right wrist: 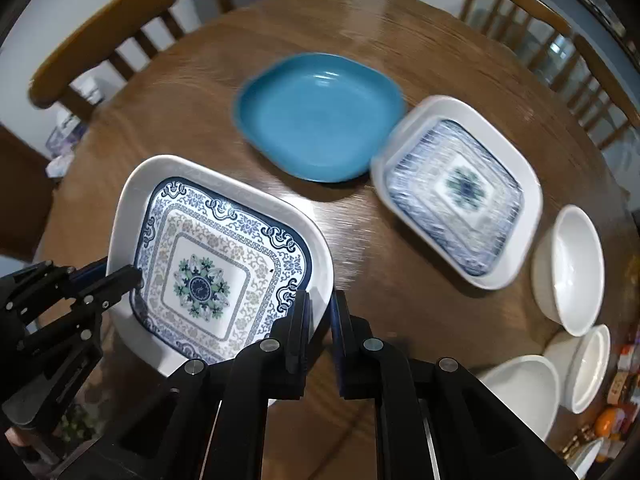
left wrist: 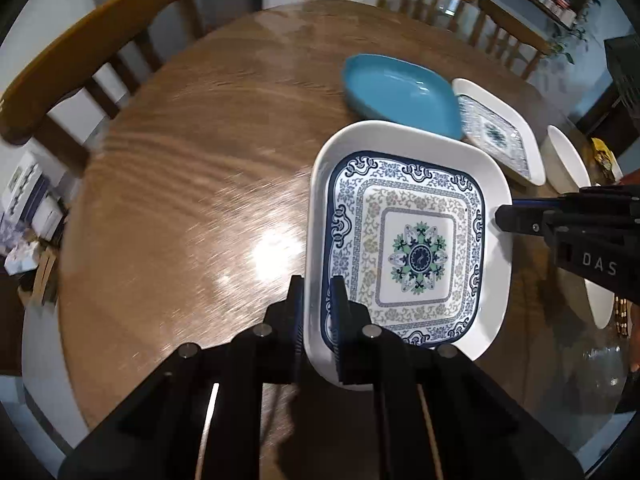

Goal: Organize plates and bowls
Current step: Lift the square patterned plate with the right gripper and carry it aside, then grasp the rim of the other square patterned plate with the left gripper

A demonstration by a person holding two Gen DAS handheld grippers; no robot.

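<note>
Wooden chairs ring the round brown bench [left wrist: 180, 184]. From the left wrist, the square white blue-patterned plate [left wrist: 416, 248] is seen pinched at its left rim by the left hand-held gripper [left wrist: 318, 320].

From the right wrist, its opposite rim is clamped by the right hand-held gripper [right wrist: 319, 320]; the matching plate [right wrist: 460, 192] lies ahead-right, beside the teal dish [right wrist: 316, 116].

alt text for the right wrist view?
Both grippers clamp a patterned square plate at opposite rims: right gripper near, left gripper at left. Beyond, on the wooden table, sit a blue plate, another patterned plate and white bowls.
</note>
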